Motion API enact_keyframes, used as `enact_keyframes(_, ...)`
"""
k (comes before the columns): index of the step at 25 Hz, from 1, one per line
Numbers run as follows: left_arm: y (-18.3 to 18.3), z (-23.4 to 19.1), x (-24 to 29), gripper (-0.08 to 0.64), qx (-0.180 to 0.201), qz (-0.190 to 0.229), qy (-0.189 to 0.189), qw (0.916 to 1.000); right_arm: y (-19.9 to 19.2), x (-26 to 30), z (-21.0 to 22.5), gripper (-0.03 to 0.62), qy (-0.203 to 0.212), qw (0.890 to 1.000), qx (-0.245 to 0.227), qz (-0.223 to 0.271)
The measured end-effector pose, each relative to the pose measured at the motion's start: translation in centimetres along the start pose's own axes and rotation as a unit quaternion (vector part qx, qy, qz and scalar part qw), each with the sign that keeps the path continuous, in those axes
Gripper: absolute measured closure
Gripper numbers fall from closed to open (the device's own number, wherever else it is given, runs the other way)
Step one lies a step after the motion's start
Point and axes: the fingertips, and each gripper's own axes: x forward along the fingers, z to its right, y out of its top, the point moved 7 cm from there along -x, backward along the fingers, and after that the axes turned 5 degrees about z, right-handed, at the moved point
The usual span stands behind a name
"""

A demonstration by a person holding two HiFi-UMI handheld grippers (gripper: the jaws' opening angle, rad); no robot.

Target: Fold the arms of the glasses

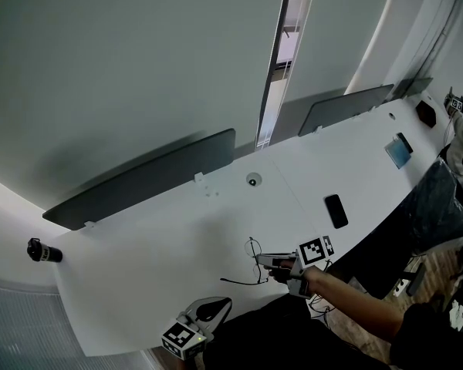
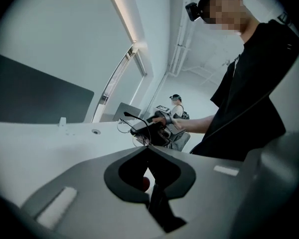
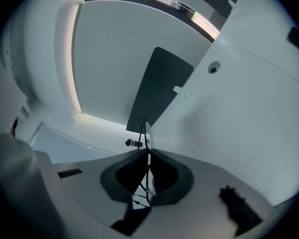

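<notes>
Pinching glasses (image 1: 252, 248) in right gripper (image 1: 262, 261) fingers above near worktop (image 1: 177, 230), with left gripper (image 1: 222, 306) fingers closed empty, near-left, apart.

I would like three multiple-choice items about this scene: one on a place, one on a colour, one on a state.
1. The phone lies: A on the table; B on a shelf; C in a box.
2. The table is: A black; B white; C red.
3. The right tongs are: A open; B shut on the glasses; C shut, empty.
1 A, it lies flat on the tabletop; 2 B, its top looks white; 3 B, the wire frame is pinched between them.
</notes>
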Motion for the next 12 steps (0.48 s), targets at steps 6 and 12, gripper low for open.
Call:
enact_keyframes(6,2.3,-2.9,-4.5,0.552,0.039,0.046,0.106,0.9925,0.4,0.1,-1.7,0.571,0.002,0.992,-0.079,-0.095)
enact_keyframes(12,5.9,-5.8,-3.4,0.54,-0.047,0.073,0.145,0.9855,-0.8,1.9,-4.5,0.571,-0.029,0.943,-0.264,-0.199)
